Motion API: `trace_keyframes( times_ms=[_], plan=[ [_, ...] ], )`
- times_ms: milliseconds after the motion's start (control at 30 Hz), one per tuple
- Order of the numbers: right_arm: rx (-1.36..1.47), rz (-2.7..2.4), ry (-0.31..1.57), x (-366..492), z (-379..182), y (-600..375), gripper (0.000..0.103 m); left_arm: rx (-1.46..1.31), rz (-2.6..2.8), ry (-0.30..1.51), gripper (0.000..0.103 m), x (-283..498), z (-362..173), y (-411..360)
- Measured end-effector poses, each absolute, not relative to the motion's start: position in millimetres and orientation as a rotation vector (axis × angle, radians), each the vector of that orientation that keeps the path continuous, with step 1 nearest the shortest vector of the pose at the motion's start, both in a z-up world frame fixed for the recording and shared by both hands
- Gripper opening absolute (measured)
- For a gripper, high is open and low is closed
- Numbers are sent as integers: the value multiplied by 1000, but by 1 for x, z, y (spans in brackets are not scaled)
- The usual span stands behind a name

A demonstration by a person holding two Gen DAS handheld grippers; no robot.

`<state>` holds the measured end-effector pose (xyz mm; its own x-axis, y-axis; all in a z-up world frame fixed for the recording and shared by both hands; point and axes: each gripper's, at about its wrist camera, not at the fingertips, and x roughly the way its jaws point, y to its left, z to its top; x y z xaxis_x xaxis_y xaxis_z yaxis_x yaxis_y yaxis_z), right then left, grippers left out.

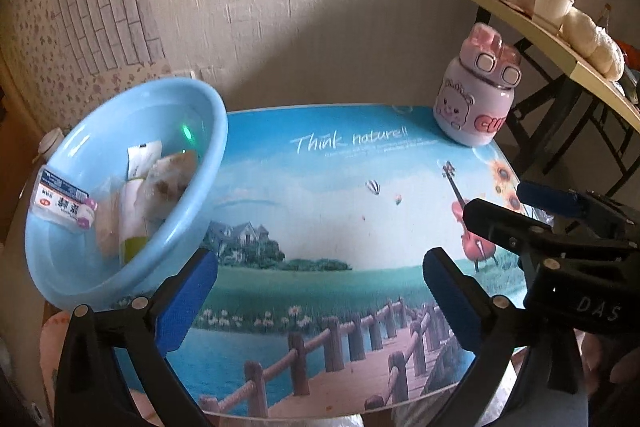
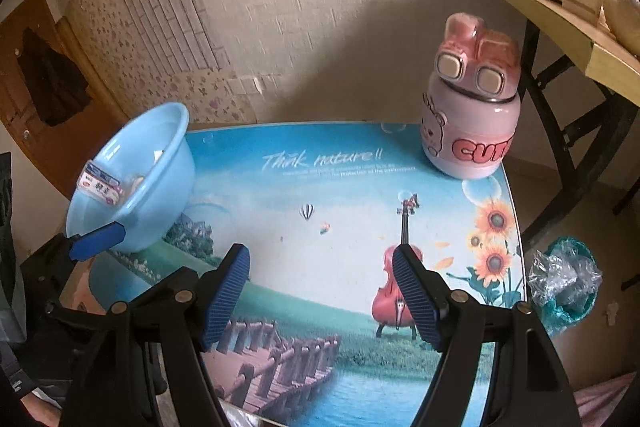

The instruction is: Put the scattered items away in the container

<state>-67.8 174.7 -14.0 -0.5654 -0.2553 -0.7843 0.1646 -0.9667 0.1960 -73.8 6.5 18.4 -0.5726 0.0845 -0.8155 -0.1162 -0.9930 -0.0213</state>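
Both grippers hang empty over the table [image 2: 360, 187], so the tidying looks nearly finished — or between items. The left gripper [image 1: 320, 291] has its jaws spread wide with nothing between them; the right gripper [image 2: 320, 291] stands with jaws apart, also bare.

The basin [image 1: 80, 267] sits at the table's left edge, just beyond the left gripper's left pad. It already holds the gathered things: a white sachet [image 1: 60, 203] with blue and pink print lying against its near wall, a tube [image 1: 134, 211] with a green cap, and crinkled clear wrappers. No loose packets show on the tabletop. Only the jar [image 2: 468, 131] stands there, at the far right corner, well apart from the basin.

If the jar counts as an item, I judge the next move is the right gripper's: reach to the far corner and open wider, since the body is broad.

The basin is smooth pale-blue plastic, round, with a rolled rim. The jar looks glossy and rounded — likely slippery — with a pink bunny-eared lid. The table carries a slick printed landscape. The pads are ribbed blue rubber.
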Motion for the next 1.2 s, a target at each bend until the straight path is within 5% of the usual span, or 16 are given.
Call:
trace_keyframes(
  times_ms=[1200],
  plan=[
    [1407,-2559,-107,-71,-24,148,76,-1496,2664,11,103,-72,7,-19]
  ],
)
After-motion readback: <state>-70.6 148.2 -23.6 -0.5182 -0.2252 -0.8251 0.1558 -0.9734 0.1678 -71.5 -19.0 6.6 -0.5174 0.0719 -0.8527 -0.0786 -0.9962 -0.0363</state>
